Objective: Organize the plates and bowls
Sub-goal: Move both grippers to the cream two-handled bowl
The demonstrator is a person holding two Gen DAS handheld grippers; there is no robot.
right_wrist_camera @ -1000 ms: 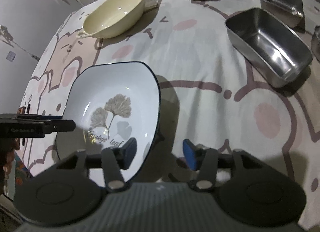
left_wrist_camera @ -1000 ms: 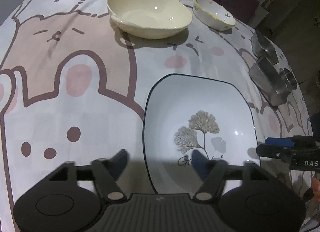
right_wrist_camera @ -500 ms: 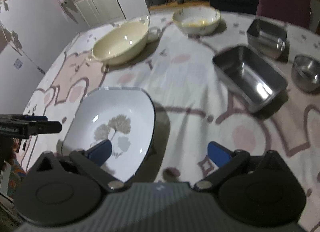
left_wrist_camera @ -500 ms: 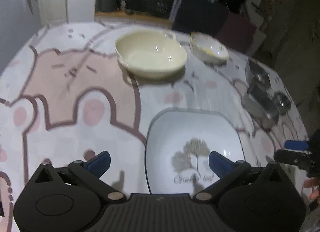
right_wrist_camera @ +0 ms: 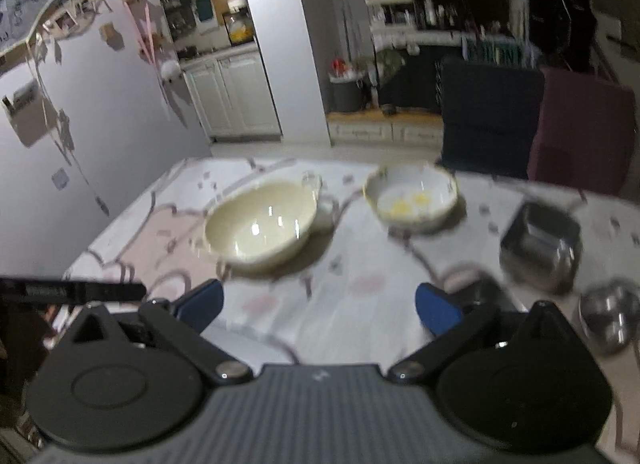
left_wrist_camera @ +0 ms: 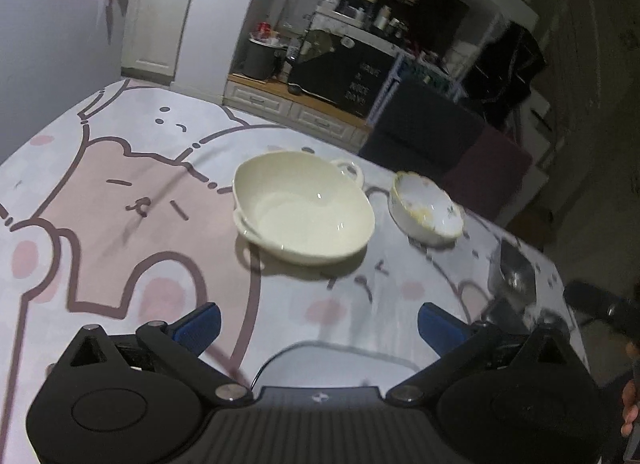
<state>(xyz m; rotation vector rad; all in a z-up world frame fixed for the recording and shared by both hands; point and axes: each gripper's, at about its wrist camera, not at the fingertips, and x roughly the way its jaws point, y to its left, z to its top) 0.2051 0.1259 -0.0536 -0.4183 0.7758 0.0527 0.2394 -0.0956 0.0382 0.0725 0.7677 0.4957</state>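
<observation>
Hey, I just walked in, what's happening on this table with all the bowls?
A person is sorting dishes with a handheld gripper in each hand. Right now neither holds anything: the left gripper and right gripper both stand wide open above the cartoon tablecloth. The white plate lies on the cloth just below the left gripper. Farther off sit the cream two-handled bowl and the small yellow-rimmed bowl, with steel containers off to the right.

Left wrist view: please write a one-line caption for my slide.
Open left gripper above a cartoon tablecloth, facing a cream two-handled bowl and a smaller yellow-rimmed bowl.
</observation>
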